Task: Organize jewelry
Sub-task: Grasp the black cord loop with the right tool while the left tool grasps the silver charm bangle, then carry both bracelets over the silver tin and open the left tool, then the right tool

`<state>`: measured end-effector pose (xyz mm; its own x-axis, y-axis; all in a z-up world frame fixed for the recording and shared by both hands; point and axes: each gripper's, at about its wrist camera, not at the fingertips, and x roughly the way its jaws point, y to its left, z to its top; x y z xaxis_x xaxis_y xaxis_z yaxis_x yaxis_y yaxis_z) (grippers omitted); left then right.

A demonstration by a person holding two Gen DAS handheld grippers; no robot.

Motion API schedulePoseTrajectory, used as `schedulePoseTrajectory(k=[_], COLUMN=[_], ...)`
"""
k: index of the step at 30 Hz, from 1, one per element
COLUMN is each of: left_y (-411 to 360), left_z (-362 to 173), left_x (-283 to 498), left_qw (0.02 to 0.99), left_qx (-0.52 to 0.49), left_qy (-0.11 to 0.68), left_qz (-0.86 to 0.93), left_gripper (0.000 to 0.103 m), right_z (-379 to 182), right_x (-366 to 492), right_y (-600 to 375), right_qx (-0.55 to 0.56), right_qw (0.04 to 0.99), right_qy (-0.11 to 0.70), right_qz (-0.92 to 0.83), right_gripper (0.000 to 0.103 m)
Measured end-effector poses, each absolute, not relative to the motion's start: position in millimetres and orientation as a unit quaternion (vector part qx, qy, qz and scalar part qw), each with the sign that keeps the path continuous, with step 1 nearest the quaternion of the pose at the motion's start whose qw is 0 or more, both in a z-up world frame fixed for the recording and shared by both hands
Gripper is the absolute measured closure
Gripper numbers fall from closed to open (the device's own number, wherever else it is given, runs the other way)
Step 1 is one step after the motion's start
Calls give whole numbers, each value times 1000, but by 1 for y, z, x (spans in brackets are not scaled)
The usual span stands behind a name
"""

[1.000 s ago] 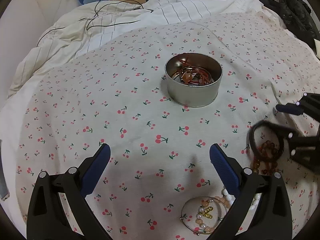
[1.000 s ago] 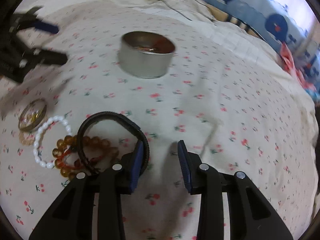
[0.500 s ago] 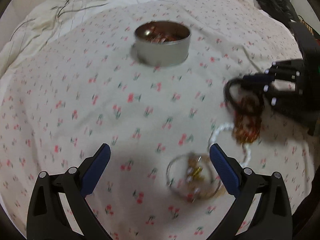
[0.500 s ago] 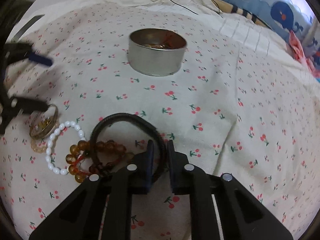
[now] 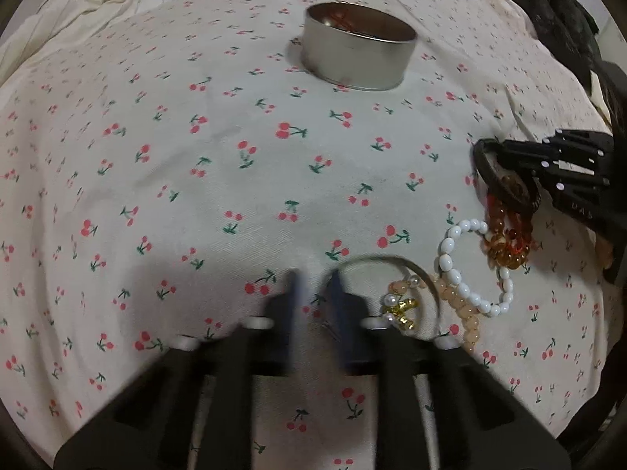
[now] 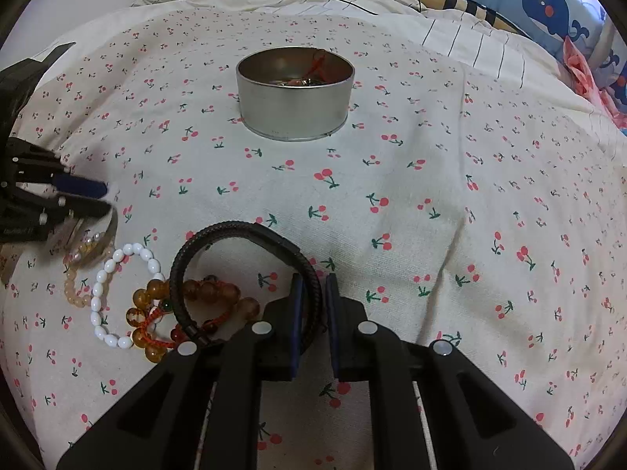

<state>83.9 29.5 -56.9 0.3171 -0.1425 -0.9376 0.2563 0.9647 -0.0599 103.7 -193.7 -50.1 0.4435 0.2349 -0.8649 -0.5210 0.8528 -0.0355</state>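
1. In my right wrist view, the right gripper (image 6: pixel 312 305) sits at lower centre with its jaws nearly together, pinching the black braided bracelet (image 6: pixel 235 231) between the blue pads. The band's far loop arches up toward mid-frame.
2. My left gripper (image 5: pixel 313 293) is at lower centre of the left wrist view, blurred. Its jaws have just been closing and now stand almost together. The thin rim of the silver bangle (image 5: pixel 392 260) runs right at the right-hand fingertip, but I cannot tell whether it is caught between the pads.
3. The round metal tin (image 6: pixel 294 105) stands in the upper middle of the right wrist view on the cherry-print sheet (image 6: pixel 431 215), well apart from both grippers. Some red and metallic pieces lie inside it.
4. The loose jewelry lies at lower left in the right wrist view:
   - the amber bead bracelet (image 6: pixel 156 293), partly under the black band;
   - the white bead bracelet (image 6: pixel 106 293), just beside the amber one on its left;
   - a pale peach bead strand (image 6: pixel 72 293), further left;
   - the bangle with small pearl and gold charms, under the left gripper's fingers at the left edge.
5. Striped bedding (image 6: pixel 470 43) and a whale-print fabric (image 6: pixel 548 8) fill the upper right of that view.
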Motion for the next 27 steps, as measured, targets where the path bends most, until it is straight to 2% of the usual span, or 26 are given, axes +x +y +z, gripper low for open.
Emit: schedulePoseTrajectory(k=[14, 27], left_y=[67, 27], left_z=[-11, 19], left_x=[76, 106], left_qw=[867, 875], left_qx=[-57, -51], left_qy=[481, 456], left_qz=[-118, -156], left_gripper=[101, 101], right_z=[-28, 1], right_x=[114, 119], right_y=[-217, -244], right_qx=[-70, 16], right_qw=[851, 866], right_qy=[466, 441], right_qz=[231, 236], right_gripper=[95, 95])
